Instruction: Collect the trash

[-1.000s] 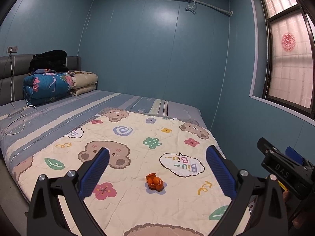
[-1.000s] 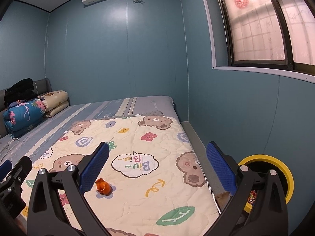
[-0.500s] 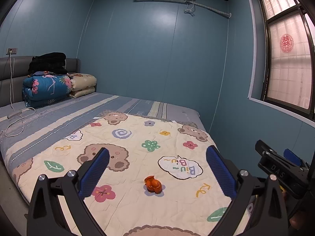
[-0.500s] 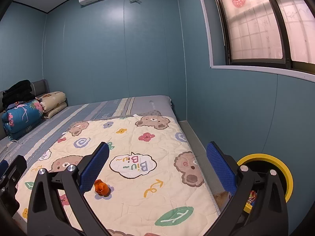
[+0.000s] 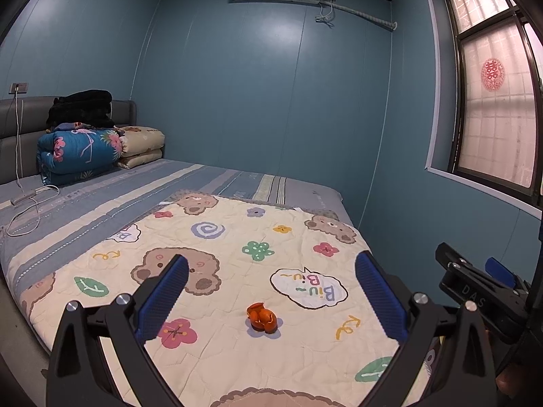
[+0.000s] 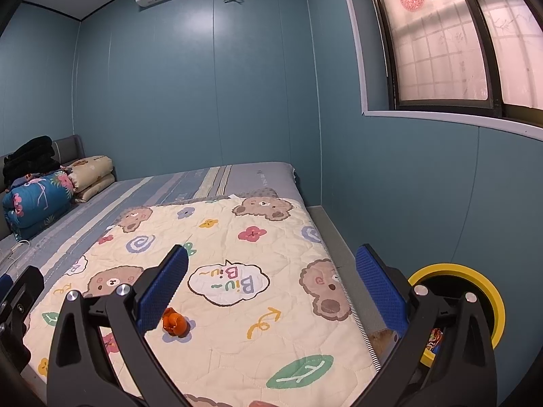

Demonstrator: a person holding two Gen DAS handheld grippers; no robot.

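Note:
A small crumpled orange piece of trash [image 5: 260, 317] lies on the cream cartoon quilt [image 5: 237, 244] on the bed; it also shows in the right wrist view [image 6: 175, 321]. My left gripper [image 5: 271, 296] is open and empty, held above the quilt's near end with the trash ahead between its fingers. My right gripper [image 6: 271, 296] is open and empty, to the right of the trash. A yellow-rimmed black bin [image 6: 475, 291] stands on the floor right of the bed, with colourful wrappers inside.
Folded blankets [image 5: 79, 151] and a black garment are stacked at the headboard. A white charging cable [image 5: 30, 203] lies on the striped sheet. Blue walls enclose the bed; a window [image 6: 458, 34] is on the right. A narrow floor strip [image 6: 342, 257] runs beside the bed.
Both grippers have shifted slightly, so the views sit a little lower and the trash appears slightly closer to the left. The jaws stay open.

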